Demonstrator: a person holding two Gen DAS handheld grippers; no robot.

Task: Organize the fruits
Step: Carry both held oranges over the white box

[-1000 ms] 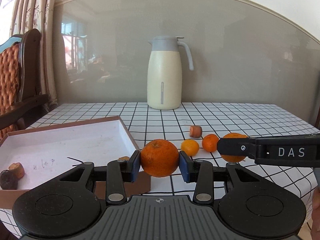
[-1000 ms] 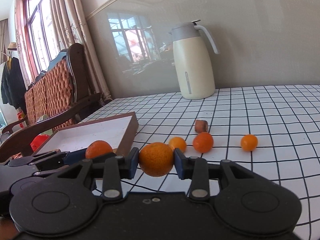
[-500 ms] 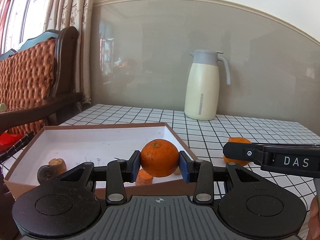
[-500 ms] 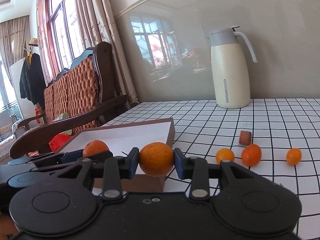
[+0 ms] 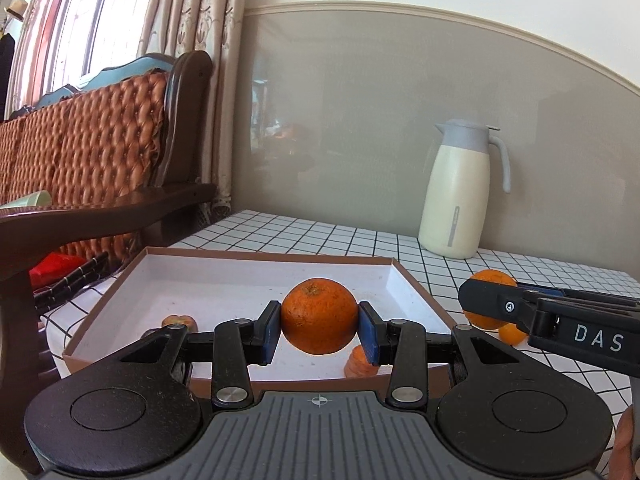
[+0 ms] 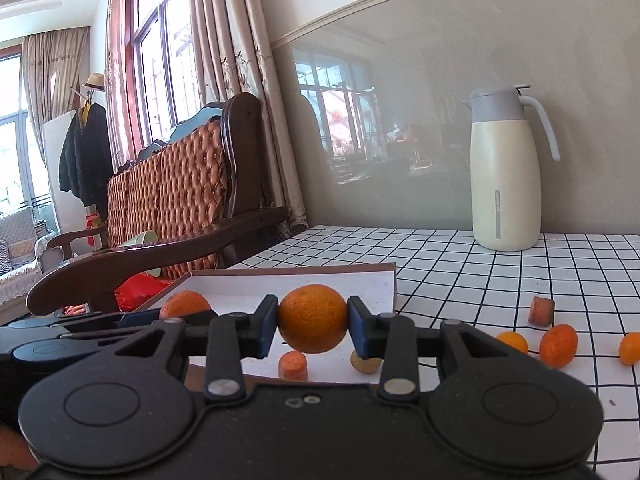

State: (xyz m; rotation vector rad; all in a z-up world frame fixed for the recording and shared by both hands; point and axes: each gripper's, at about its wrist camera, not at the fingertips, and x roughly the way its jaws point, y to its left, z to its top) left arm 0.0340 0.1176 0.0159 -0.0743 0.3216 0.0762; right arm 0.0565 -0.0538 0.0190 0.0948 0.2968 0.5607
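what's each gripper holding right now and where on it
Left gripper pinches an orange across its sides, stem end up. Right gripper pinches another orange across its sides.

Dimpled, slightly glossy orange peel [image 5: 319,316] between blue ribbed pads [image 5: 368,334] of matt black plastic left gripper [image 5: 319,330]. Brown cardboard tray with smooth white paper lining [image 5: 224,284]. Black-gridded white tablecloth [image 6: 500,276]; smooth cream jug with grey lid [image 6: 506,176]; glossy dark wooden armrest [image 6: 160,248].

A cream thermos jug [image 5: 458,196] with a grey lid stands on the black-and-white checked tablecloth [image 6: 500,280] near the wall. A dark wooden bench [image 6: 176,196] with woven backrest sits beside curtains [image 5: 192,40].
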